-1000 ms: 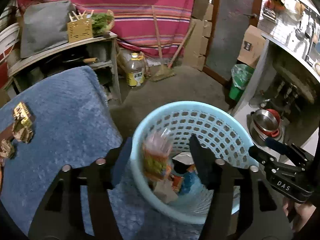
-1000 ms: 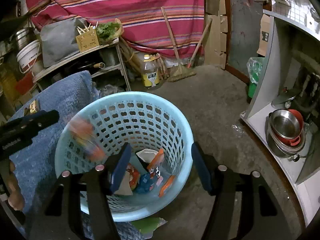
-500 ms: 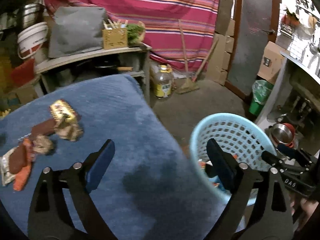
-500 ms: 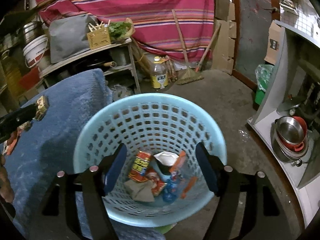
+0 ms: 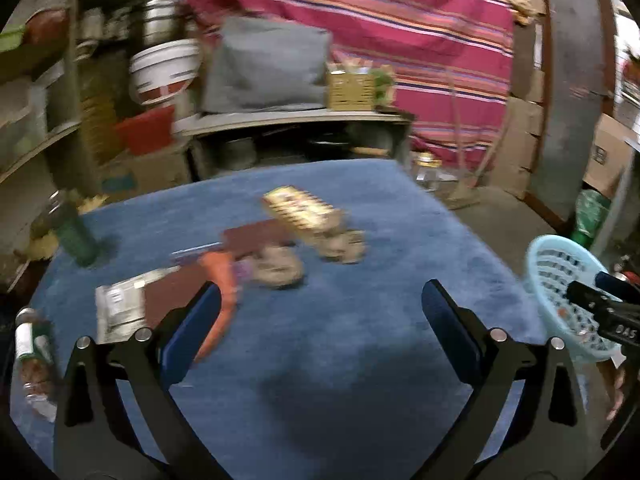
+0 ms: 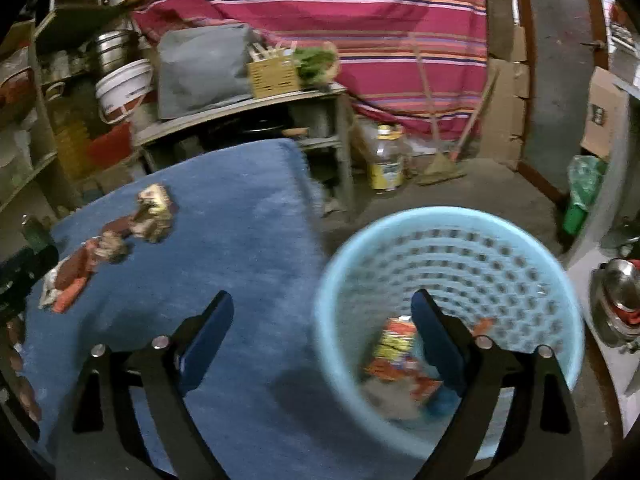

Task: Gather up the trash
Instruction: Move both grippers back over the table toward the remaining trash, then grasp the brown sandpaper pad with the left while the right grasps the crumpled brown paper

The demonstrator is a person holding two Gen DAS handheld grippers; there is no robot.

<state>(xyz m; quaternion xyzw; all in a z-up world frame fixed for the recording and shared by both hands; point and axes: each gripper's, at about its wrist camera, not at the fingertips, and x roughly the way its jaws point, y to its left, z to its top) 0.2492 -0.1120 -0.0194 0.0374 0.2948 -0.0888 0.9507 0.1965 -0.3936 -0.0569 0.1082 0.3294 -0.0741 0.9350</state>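
Wrappers lie on the blue cloth table [image 5: 360,360]: a yellow pack [image 5: 298,210], a crumpled brown wad [image 5: 280,268], an orange wrapper [image 5: 220,276] and a white packet [image 5: 120,308]. My left gripper [image 5: 320,286] hovers over the cloth just short of them, jaws opening, nothing between them. The light blue basket [image 6: 440,216] stands beside the table with several wrappers [image 6: 396,344] in its bottom. My right gripper [image 6: 322,295] straddles the table edge and the basket rim, jaws opening and empty. The wrapper pile [image 6: 152,212] shows far left in the right wrist view.
A green bottle [image 5: 74,232] and a clear bottle [image 5: 32,344] stand at the table's left side. Behind are a shelf with a grey bag [image 6: 200,68], an oil jug [image 6: 386,160] and a broom. Steel pots [image 6: 616,300] sit low at the right.
Both views swung left from the basket toward the table. Both pairs of jaws widened. The wrapper that was dropping from the left gripper now lies in the basket.
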